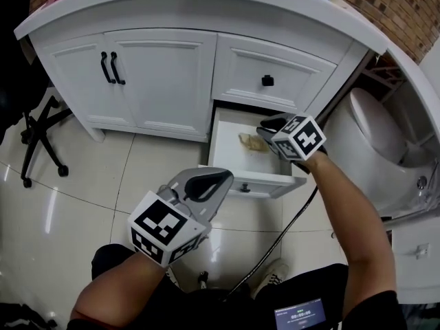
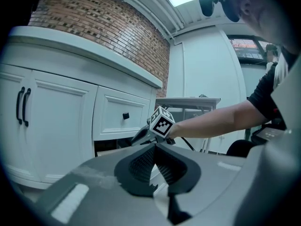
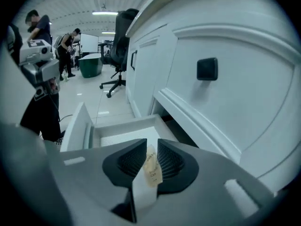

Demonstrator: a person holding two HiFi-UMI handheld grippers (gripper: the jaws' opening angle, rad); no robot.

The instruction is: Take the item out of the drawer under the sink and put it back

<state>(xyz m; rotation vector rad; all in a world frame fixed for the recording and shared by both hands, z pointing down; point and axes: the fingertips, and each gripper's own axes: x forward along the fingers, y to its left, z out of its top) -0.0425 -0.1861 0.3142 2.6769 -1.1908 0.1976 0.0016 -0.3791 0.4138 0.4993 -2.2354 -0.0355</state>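
Right gripper (image 3: 151,150) pinches packet (image 3: 151,171) over open drawer (image 1: 259,179)
Lift straight up, centre frame, pinch firm; left gripper (image 2: 154,148) closed, empty.

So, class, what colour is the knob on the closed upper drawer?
Black; knob clearest in right gripper view.

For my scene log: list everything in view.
Cabinet: one, white, ahead.
Door handles: two, black, cabinet's left half.
Knob: one, black, on the shut upper drawer.
Lower drawer: one, white, pulled open.
Packet: one, tan, held over the lower drawer.
Toilet: one, white, right of cabinet.
Office chair: one, black, far left.
Left gripper: one, grey, jaws together, empty.
Right gripper: one, grey, jaws shut on packet.
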